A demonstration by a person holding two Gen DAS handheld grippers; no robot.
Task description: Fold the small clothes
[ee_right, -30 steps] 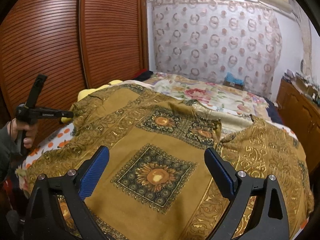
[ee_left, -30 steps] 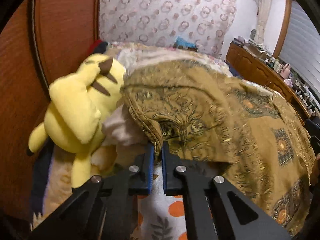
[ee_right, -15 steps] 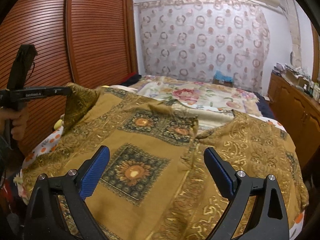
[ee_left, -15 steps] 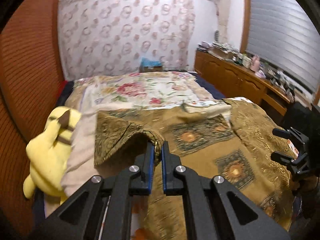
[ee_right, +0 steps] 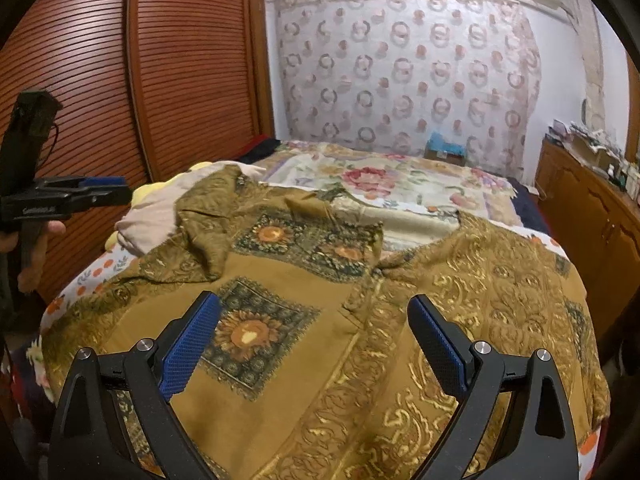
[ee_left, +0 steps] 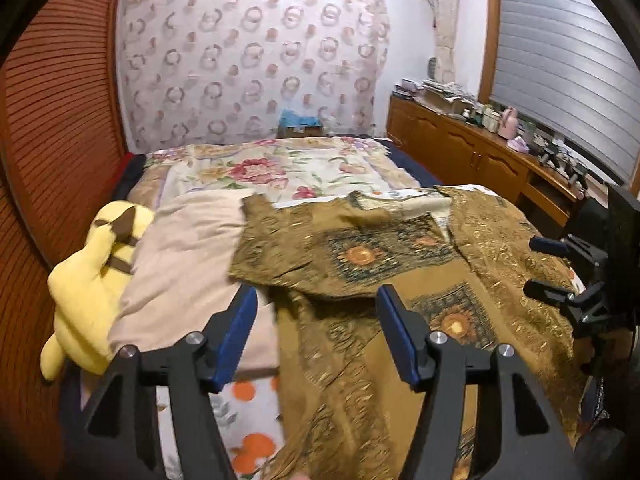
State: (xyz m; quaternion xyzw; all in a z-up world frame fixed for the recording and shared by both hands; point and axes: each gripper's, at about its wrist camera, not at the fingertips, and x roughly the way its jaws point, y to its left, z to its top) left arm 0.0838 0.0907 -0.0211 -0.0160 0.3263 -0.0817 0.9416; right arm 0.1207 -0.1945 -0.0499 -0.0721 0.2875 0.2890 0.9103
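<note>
Mustard-gold patterned garment (ee_right: 320,340) with sunflower squares, spread across the near bed, its far-left corner folded over inward.

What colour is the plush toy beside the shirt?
Yellow with brown markings, the plush toy shows best in the left wrist view.

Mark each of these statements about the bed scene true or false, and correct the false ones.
1. The left gripper is open and holds nothing. True.
2. The right gripper is clamped on the brown patterned garment. False: its fingers are spread apart above the cloth.
3. A yellow plush toy lies at the left side of the bed, beside a beige cloth. True.
4. The garment is folded into a neat small square. False: it lies spread over the bed, with one corner flipped over.
</note>
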